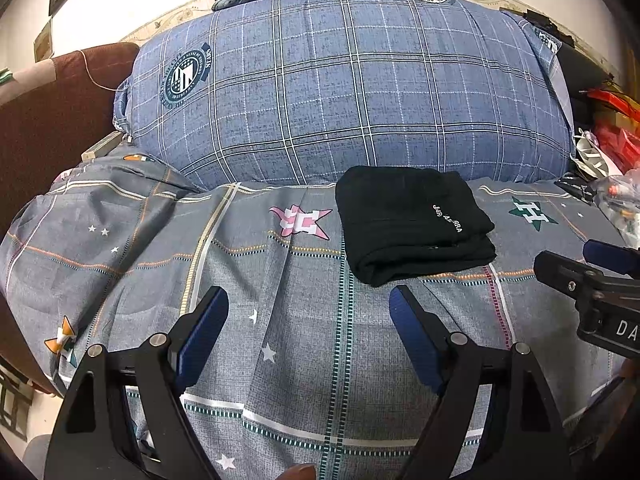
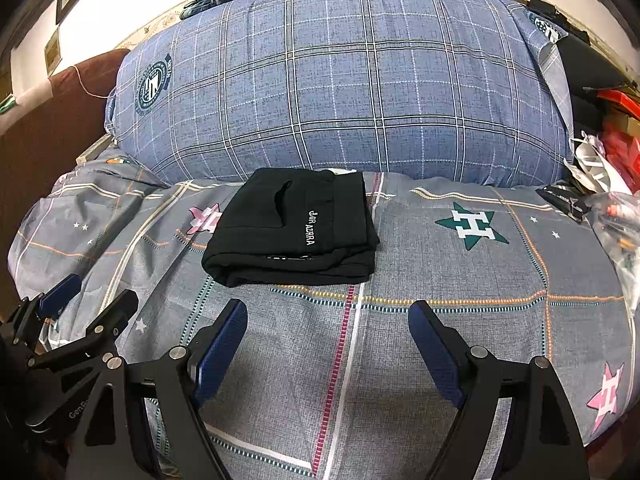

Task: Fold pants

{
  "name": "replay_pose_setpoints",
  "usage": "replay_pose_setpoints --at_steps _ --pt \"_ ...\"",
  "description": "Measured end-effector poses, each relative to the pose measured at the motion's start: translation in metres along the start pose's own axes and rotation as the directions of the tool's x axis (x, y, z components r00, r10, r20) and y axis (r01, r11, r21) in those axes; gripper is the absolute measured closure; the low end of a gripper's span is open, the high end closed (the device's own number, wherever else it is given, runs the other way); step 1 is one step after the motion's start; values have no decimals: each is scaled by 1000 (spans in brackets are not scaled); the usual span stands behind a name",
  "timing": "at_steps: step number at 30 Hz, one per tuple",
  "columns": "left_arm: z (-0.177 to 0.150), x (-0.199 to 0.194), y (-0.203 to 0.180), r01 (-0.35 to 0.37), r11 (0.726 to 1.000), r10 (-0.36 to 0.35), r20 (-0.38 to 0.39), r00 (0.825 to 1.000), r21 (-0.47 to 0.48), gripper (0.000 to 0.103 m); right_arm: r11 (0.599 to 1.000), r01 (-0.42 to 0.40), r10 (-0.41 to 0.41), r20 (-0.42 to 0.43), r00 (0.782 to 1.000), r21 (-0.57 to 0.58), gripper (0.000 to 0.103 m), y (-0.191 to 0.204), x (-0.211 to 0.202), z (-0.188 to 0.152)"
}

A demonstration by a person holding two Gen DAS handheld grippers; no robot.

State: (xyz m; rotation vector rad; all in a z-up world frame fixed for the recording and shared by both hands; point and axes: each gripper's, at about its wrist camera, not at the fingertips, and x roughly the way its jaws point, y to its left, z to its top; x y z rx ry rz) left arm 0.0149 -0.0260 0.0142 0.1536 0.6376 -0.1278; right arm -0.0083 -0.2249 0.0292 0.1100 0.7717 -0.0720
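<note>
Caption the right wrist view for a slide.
Folded black pants lie on the grey bedsheet, beyond the open right tongs.

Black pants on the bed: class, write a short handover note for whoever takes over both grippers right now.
Left gripper: open, empty, held above the bedspread, short of the pants.
Right gripper: open, empty, held likewise, beside the left one.
Black pants: lying on the grey star-print bedspread in front of the big blue plaid pillow, folded into a compact stacked rectangle with white lettering on top. Neither gripper touches them.
Done: the folding looks finished; the layers lie fairly square.
Left: probably nothing but a check of the edges; the bottom layer sticks out slightly at the near side and could be tidied.
</note>
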Motion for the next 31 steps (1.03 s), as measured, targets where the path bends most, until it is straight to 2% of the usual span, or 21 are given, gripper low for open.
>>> replay_pose_setpoints --at_steps 26,31 --pt "-1 3 -2 4 1000 -4 -18 1000 -1 20 1000 1 -1 -1 1000 9 19 1 -1 -2" --pt "-1 0 -1 12 1000 -12 -2 1000 -5 20 1000 -1 1 -8 1000 7 19 2 1 -3"
